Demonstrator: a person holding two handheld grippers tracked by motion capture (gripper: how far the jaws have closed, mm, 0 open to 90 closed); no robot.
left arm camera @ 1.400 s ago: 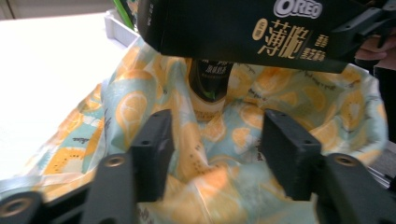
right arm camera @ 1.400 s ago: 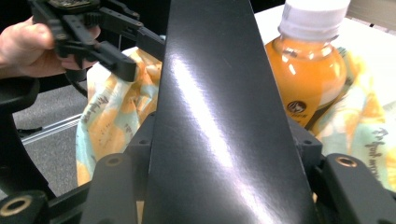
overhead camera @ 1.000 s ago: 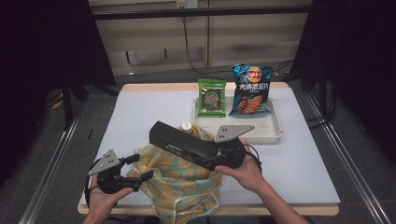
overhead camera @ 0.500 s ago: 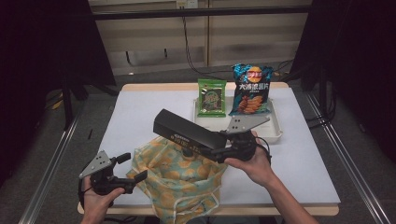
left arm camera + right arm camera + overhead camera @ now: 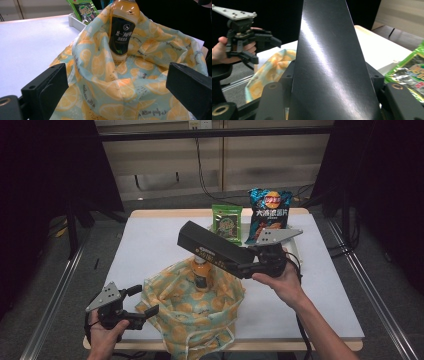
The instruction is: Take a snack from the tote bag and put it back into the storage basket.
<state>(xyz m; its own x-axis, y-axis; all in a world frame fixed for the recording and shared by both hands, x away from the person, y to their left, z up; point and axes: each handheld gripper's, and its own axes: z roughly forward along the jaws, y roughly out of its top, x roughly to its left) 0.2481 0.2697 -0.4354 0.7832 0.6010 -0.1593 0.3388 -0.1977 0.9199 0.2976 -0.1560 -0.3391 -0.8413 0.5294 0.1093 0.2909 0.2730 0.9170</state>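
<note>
Since a sec ago right tool (image 5: pixel 226 254), clamped on stiff, light black box (image 5: pixel 212 247), rose above soft floppy bag (image 5: pixel 197 307); left tool (image 5: pixel 145 300) just opened w/ nothing between jaws; grip box mid.

Green seaweed snack pack (image 5: pixel 226 223) and a blue chip bag (image 5: pixel 270 215) are propped upright side by side in a white tray (image 5: pixel 296 251) at the far edge of the white worktop (image 5: pixel 150 245).

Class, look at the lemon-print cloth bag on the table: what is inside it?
An orange drink bottle with a dark label stands inside the cloth bag, its upper part showing. Its base and anything else in the bag are hidden by the fabric.
</note>
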